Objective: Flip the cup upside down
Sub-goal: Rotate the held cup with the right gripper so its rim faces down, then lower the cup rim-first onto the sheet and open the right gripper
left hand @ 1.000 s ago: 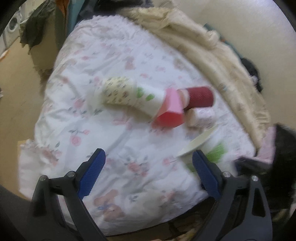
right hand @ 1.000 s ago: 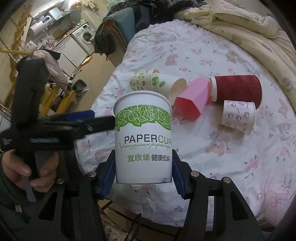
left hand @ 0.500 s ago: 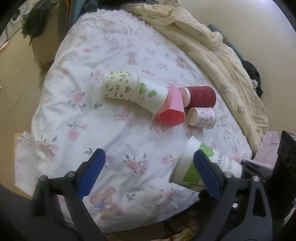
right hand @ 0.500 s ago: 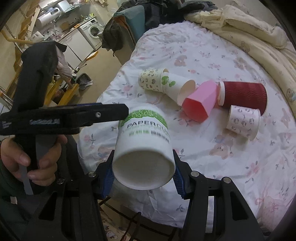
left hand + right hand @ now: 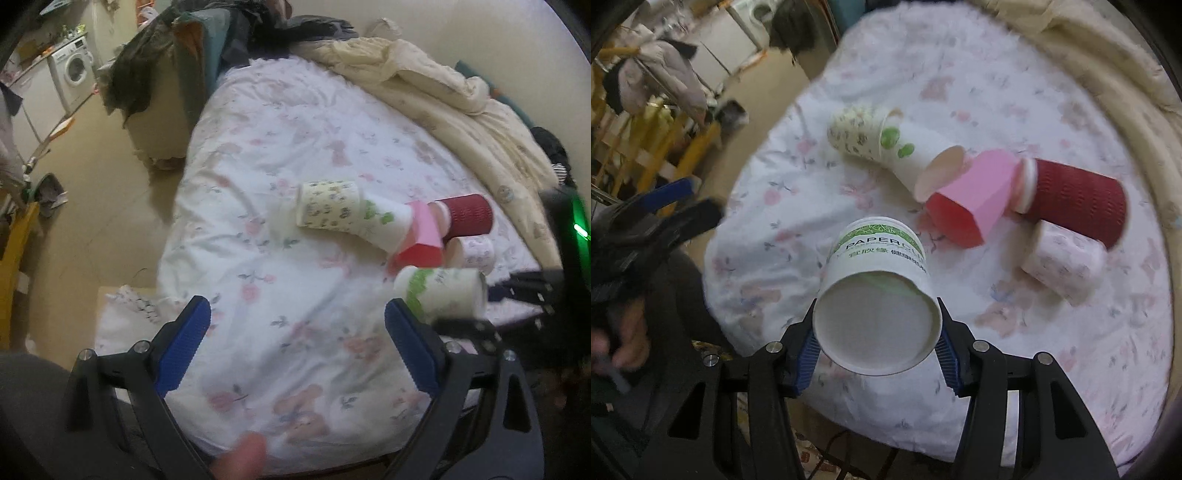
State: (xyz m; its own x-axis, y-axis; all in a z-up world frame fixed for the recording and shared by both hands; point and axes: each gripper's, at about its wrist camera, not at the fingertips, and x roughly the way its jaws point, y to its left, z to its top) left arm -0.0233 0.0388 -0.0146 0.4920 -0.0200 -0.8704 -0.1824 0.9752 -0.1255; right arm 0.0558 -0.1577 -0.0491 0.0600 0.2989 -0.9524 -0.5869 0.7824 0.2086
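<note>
My right gripper [image 5: 877,360] is shut on a white paper cup with a green leaf band [image 5: 877,291]. The cup is tipped forward, its recessed base toward the camera and its mouth pointing down at the bed. The same cup [image 5: 441,295] shows in the left wrist view at the right, lying sideways in the air in the right gripper [image 5: 517,291]. My left gripper [image 5: 295,350] is open and empty over the near part of the floral bedsheet [image 5: 295,155].
Several cups lie on their sides on the sheet: a patterned yellow cup [image 5: 855,133], a white cup with green dots [image 5: 916,158], a pink faceted cup [image 5: 975,195], a dark red ribbed cup [image 5: 1078,201], a small pink-print cup [image 5: 1063,264]. A cream quilt [image 5: 443,92] lies beyond.
The right gripper has tipped the white cup further forward, from upright to base toward the camera, and lowered it over the bed. The left gripper has swung leftward.
</note>
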